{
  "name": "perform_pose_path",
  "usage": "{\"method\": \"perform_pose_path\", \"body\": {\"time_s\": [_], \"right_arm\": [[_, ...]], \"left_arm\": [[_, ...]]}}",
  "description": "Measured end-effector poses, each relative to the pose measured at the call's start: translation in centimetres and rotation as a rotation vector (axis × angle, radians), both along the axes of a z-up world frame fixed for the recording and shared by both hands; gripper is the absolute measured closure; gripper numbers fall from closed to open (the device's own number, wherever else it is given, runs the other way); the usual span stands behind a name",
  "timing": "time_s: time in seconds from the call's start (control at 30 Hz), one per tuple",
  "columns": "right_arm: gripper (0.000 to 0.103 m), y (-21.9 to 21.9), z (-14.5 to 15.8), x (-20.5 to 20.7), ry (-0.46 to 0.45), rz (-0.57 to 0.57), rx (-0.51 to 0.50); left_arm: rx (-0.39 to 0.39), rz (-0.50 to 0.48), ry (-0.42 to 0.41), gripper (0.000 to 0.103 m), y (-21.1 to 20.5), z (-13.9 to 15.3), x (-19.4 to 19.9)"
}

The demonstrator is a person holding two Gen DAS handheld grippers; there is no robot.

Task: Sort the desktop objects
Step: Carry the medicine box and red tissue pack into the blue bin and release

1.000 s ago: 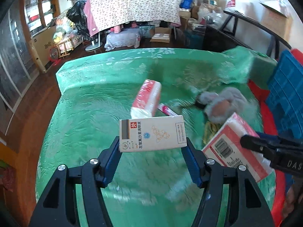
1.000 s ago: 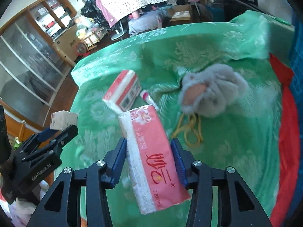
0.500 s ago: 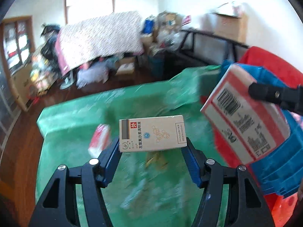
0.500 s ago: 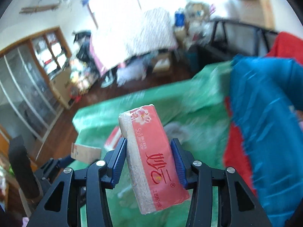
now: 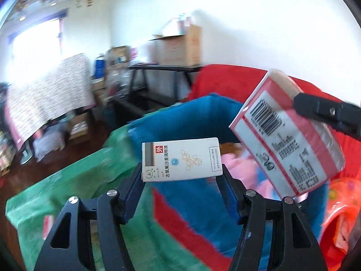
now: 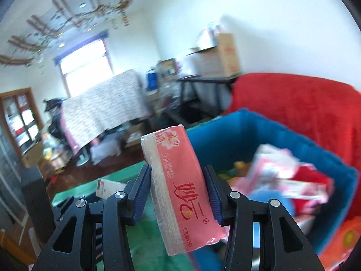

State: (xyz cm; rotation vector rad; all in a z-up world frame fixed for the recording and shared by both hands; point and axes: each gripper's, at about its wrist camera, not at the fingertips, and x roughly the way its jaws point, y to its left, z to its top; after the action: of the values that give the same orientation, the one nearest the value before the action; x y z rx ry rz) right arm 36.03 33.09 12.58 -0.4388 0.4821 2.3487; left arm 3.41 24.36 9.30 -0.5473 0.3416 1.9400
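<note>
One box (image 5: 181,159), one tissue pack (image 6: 178,187)

A lived-in room of a home, cluttered and used for storage. Far left, a bright window (image 6: 86,62) with a wooden frame lets daylight in, and strings of decorations (image 6: 67,20) hang across the ceiling. A wooden glass-fronted cabinet (image 6: 21,122) stands at the far left wall. A floral cloth (image 6: 106,103) is draped over furniture in the middle distance, with bags and boxes heaped on the dark wooden floor (image 5: 56,158) around it. Cardboard boxes (image 6: 216,56) are stacked on a black metal-framed table (image 5: 162,74) against the white wall. Near, a green patterned cloth (image 5: 74,192) covers a surface, beside a blue bin (image 6: 259,140) and a red blanket (image 6: 304,108).
</note>
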Motion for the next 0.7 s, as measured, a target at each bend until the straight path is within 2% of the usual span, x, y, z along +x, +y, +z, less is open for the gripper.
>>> {"method": "perform_pose_path", "body": {"time_s": [0.23,0.37,0.47,0.53,0.7], "right_arm": [[0.056,3.9,-0.5,8.9,-0.008,-0.147,-0.013],[0.056,6.2,-2.4,11.8,-0.075,-0.247,-0.021],[0.056,9.2,-5.6,12.5,-0.158,-0.278,-0.108],[0.055,10.3,-7.8,12.6,-0.144,-0.237,-0.182],[0.047,10.2,-8.2,11.9,-0.193,-0.207,-0.179]], "left_arm": [[-0.052,-0.151,0.0,0.041,6.0,-0.7,7.1],[-0.141,-0.205,0.007,0.038,8.8,-3.1,10.3],[-0.218,-0.193,0.001,0.035,10.1,-4.9,11.2],[-0.244,-0.184,0.006,0.034,10.5,-5.7,10.9],[-0.267,-0.174,0.006,0.032,10.4,-5.6,10.7]]}}
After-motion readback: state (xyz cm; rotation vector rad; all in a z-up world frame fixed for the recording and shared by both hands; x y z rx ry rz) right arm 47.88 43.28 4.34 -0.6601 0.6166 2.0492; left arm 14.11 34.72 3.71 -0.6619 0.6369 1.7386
